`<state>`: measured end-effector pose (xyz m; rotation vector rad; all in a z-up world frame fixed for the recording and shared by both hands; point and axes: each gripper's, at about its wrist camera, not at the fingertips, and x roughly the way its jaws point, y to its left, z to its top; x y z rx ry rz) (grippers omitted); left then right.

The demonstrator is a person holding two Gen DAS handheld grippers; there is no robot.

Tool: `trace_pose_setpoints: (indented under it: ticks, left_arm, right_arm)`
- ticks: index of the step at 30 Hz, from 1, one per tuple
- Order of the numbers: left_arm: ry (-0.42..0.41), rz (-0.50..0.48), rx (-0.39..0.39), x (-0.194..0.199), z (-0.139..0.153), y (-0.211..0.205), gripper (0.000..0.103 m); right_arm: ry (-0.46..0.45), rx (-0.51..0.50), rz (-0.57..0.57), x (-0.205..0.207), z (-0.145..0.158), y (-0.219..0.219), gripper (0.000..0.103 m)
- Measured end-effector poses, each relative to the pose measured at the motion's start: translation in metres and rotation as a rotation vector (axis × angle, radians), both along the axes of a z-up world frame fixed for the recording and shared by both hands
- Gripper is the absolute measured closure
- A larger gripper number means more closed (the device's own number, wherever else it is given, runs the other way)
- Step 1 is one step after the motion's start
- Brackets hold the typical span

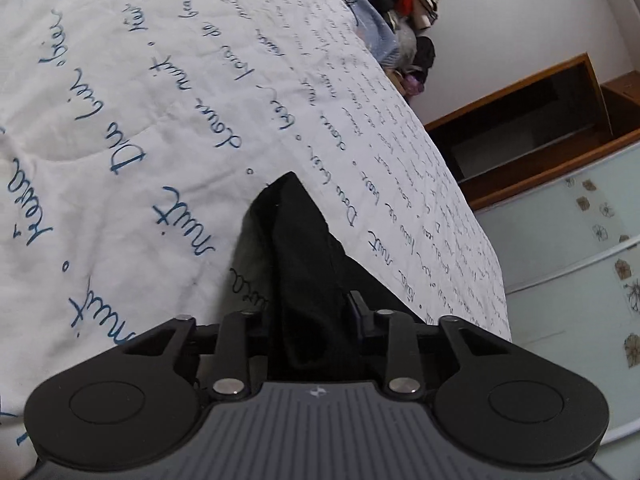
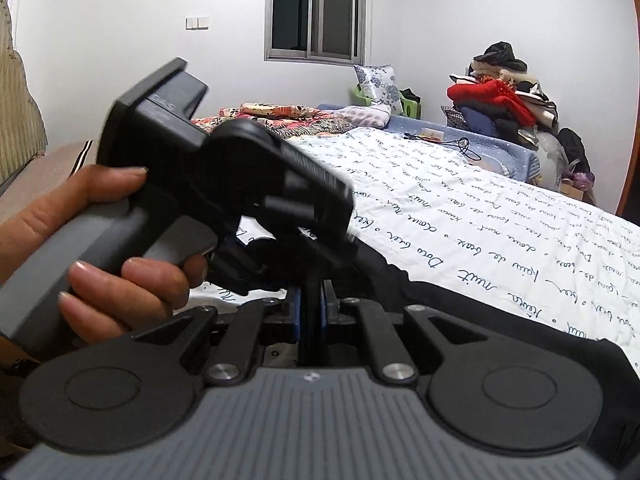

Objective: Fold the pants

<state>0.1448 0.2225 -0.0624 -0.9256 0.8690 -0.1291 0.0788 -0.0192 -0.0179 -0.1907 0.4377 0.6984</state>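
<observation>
One pair of black pants (image 1: 298, 264) is pinched in the closed left gripper (image 1: 316, 308) above the white quilt (image 1: 160, 100), close to the bed's edge, beyond which a wooden shelf (image 1: 532, 128) and a cabinet (image 1: 568, 264) are seen. Only in the right view are a hand (image 2: 100, 248) on the left gripper's handle, one window (image 2: 316, 12) and a clothes pile (image 2: 504, 96) shown. There the right gripper (image 2: 311, 300) is closed narrowly on dark cloth, and wide open quilt is left beyond it.

The pants (image 1: 296, 264) are matt black cloth, lying on a white quilted cotton-like bedspread (image 1: 160, 112) with blue printed script. The left gripper (image 1: 312, 308) and right gripper (image 2: 311, 304) are matt black plastic with shiny metal pins and ribbed grey housings.
</observation>
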Motion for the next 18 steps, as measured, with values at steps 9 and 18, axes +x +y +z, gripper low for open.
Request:
trace_pose_setpoints:
  ticks: [9, 18]
  left_arm:
    - [-0.049, 0.001, 0.069, -0.008, 0.009, -0.006, 0.084]
    - [-0.118, -0.017, 0.169, -0.014, 0.029, -0.020, 0.085]
  right_arm:
    - [-0.121, -0.231, -0.016, -0.027, -0.010, 0.004, 0.063]
    - [0.003, -0.118, -0.079, -0.039, -0.002, -0.070, 0.058]
